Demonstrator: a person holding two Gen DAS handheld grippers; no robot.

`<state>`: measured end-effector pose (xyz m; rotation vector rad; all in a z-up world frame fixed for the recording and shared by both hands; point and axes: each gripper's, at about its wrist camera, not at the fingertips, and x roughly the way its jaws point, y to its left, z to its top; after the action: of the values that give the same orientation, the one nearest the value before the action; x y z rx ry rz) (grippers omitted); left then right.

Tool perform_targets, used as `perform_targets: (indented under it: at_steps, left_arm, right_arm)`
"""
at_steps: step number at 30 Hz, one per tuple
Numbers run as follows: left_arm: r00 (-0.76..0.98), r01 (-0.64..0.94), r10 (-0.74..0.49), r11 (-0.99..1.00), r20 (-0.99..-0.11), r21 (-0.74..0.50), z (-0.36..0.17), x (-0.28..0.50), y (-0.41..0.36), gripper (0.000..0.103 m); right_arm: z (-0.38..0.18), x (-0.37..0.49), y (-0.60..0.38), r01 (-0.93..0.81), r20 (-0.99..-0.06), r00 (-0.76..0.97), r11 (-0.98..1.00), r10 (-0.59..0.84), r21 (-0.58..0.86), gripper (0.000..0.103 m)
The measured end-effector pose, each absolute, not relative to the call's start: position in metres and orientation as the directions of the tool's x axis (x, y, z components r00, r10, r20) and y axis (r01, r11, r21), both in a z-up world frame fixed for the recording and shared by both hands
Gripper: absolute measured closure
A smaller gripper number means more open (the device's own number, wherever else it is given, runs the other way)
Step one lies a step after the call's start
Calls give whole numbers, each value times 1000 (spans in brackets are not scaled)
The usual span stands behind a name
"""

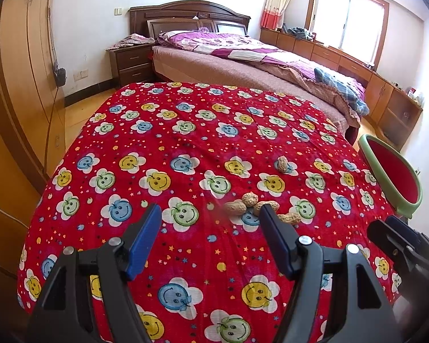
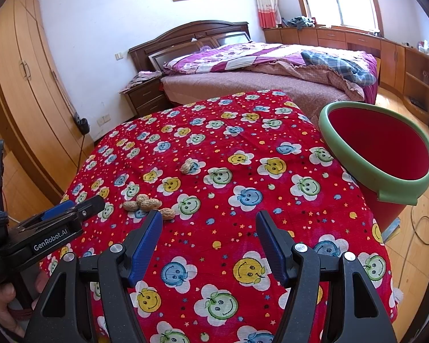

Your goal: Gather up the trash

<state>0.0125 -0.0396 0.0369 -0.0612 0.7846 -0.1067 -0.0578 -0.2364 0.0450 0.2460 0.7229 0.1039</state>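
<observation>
Peanuts [image 1: 250, 204]: cluster at lower centre on the red smiley-cloth tabletop [image 1: 186, 143]; one peanut [image 1: 284, 165] apart, above. Red bin [image 2: 386, 154]: right edge. Left gripper [image 1: 210, 228], right gripper [image 2: 208, 233]: both spread, empty.

I count five peanuts on my worktop [image 2: 271, 200]: four in a cluster [image 2: 146, 204] and one lone peanut [image 2: 186, 166] farther out. I see one red bin with a green rim [image 2: 354, 154] just beside the worktop's edge. I have two grippers, left [image 1: 210, 223] and right [image 2: 207, 228], each with two blue-padded fingers [image 2: 146, 243].
</observation>
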Motion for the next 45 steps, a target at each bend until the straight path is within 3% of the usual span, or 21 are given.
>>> perform_targets:
  at_steps: [45]
  left_arm:
    - [700, 76, -126, 992, -703, -102, 39, 13, -42, 32]
  right_arm:
    - [47, -59, -235, -10, -637, 749, 965, 181, 263, 34]
